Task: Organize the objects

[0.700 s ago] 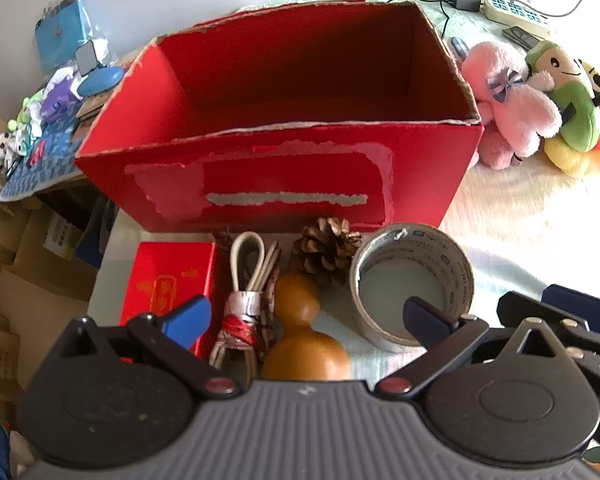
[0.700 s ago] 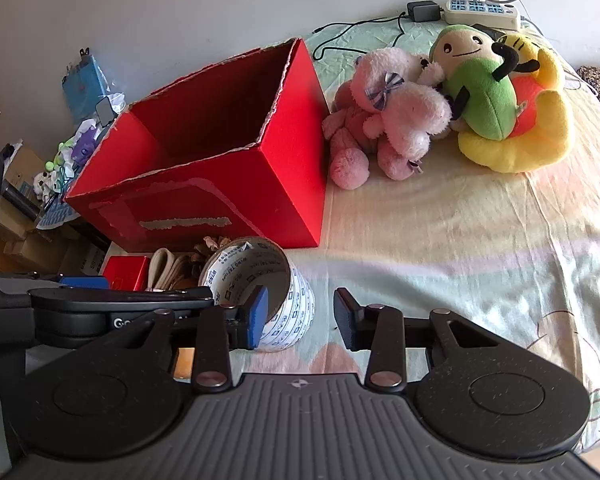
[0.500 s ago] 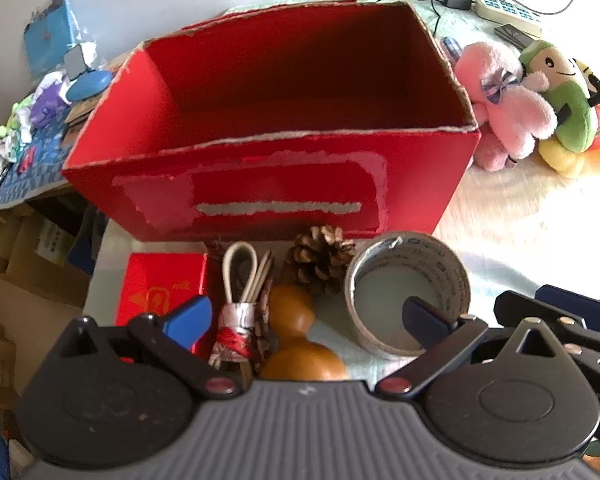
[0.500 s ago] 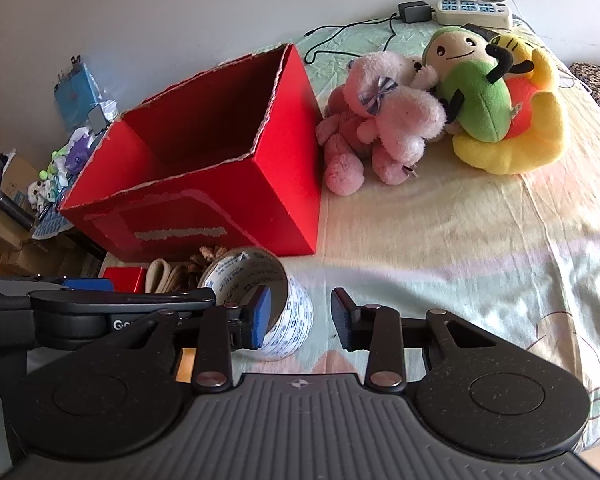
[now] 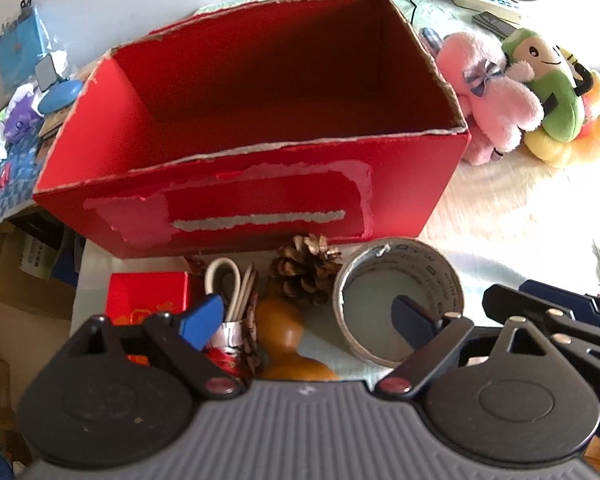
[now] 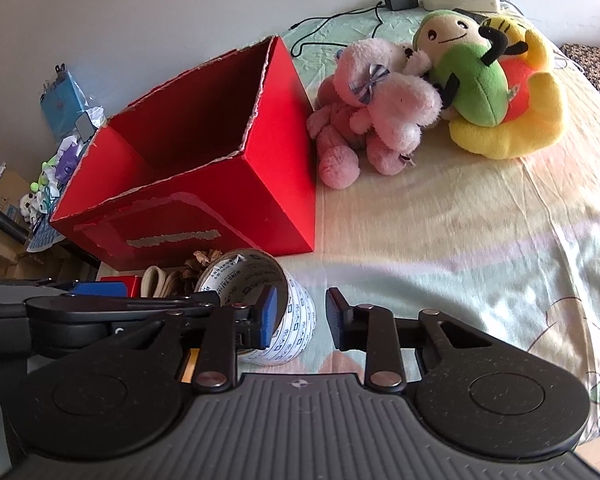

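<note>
A: How are the jaws set?
B: The left gripper is spread wide over the gourd; the right gripper is narrowed, empty, beside the tape.
A: And the box beyond?
B: Nothing is seen inside; everything is left to pack.

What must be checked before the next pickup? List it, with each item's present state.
1. Red box open at the top: ok. No item shows inside, though the front wall hides part of its floor.
2. Left gripper open and empty: ok. Its jaws stand wide above the small items.
3. Right gripper empty: ok. Only the bedsheet shows in the narrow gap.
4. Tape roll free of its neighbours: cannot tell. The pine cone lies close beside it.
5. Wooden gourd unobstructed: not ok. The left gripper's body hides its lower part.
</note>
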Action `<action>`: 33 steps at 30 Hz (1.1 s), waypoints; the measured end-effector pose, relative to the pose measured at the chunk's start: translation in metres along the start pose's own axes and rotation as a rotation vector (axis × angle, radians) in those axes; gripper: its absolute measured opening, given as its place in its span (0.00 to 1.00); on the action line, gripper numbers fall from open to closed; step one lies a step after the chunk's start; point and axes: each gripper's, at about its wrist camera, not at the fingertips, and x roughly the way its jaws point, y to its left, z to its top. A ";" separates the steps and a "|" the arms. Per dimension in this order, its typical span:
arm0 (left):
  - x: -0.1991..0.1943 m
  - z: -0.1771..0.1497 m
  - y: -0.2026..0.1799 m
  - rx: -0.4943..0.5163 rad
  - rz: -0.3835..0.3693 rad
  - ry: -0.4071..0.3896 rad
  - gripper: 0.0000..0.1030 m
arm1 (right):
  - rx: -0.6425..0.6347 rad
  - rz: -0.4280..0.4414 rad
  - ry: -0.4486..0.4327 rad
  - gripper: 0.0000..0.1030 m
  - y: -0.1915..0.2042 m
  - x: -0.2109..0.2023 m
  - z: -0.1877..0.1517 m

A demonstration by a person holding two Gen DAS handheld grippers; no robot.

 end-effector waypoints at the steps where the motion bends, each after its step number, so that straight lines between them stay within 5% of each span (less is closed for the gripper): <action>1: 0.001 0.000 0.000 0.008 0.013 0.001 0.90 | 0.002 0.001 0.003 0.29 0.000 0.001 0.000; 9: 0.000 0.002 0.013 0.002 -0.061 -0.002 0.90 | 0.012 0.011 0.007 0.28 -0.005 0.007 0.007; 15: -0.019 0.000 0.030 0.020 -0.221 -0.048 0.89 | 0.018 0.052 0.042 0.25 -0.006 0.015 0.011; 19: -0.022 -0.005 0.028 0.033 -0.303 -0.052 0.75 | 0.006 0.058 0.065 0.23 -0.005 0.022 0.014; 33: 0.015 -0.001 0.025 -0.013 -0.386 0.070 0.33 | 0.049 0.072 0.137 0.13 -0.013 0.040 0.014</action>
